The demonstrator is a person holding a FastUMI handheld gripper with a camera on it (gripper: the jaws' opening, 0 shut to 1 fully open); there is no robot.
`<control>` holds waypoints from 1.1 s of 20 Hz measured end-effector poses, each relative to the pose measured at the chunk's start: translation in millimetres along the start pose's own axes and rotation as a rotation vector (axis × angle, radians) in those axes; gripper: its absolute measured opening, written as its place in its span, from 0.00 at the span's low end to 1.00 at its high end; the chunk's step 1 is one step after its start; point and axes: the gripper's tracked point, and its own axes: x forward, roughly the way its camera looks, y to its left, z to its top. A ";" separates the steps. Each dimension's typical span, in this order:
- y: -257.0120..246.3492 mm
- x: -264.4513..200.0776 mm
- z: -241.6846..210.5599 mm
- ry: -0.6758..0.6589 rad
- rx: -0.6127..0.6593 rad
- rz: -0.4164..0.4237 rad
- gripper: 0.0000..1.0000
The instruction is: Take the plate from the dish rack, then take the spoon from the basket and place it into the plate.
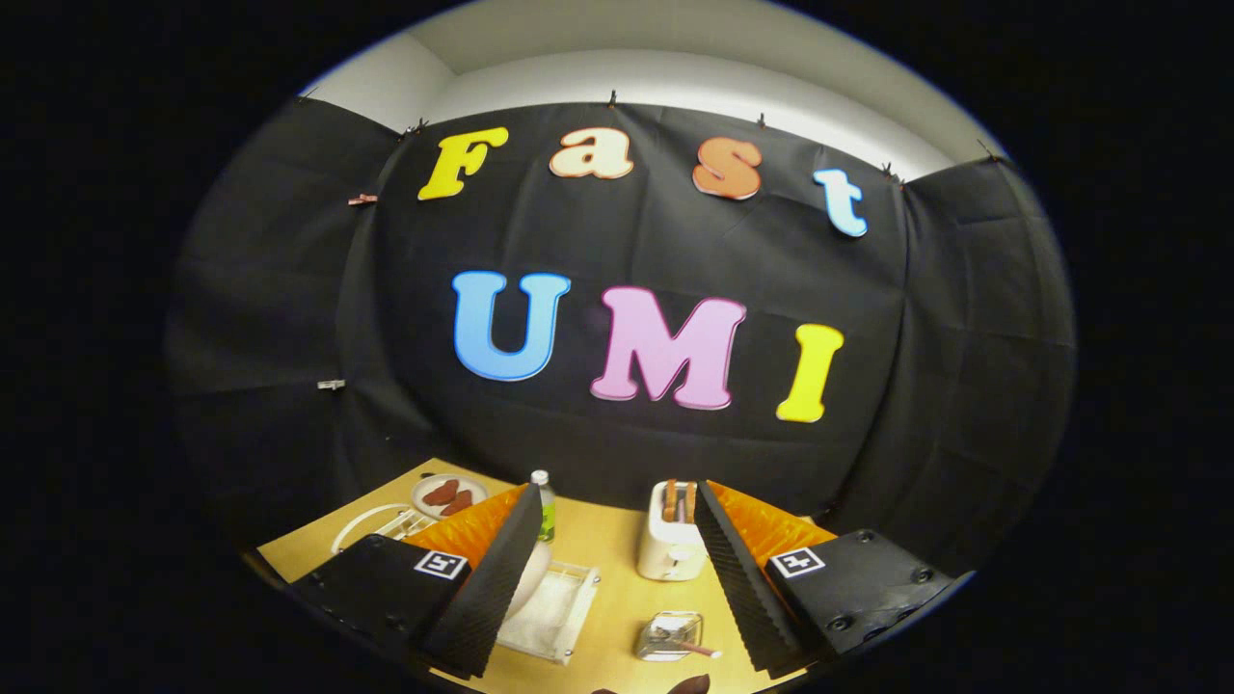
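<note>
Hand-held gripper (pixel 617 578) is up high over the table (pixel 607 540), fingers spread wide and holding nothing, likely just surveying before the reach. Plate (pixel 528 578) stands on edge in the clear dish rack (pixel 554 617) just ahead of the left finger; spoon sits in the small basket (pixel 670 636) between the fingers.

We look from the gripper (pixel 611 569), riding behind its two spread fingers — raised above the wooden table (pixel 617 554), facing the far booth wall (pixel 636 251), tabletop things low and near.
</note>
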 end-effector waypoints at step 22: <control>80.9 152.3 -235.3 0.624 0.121 -0.161 0.37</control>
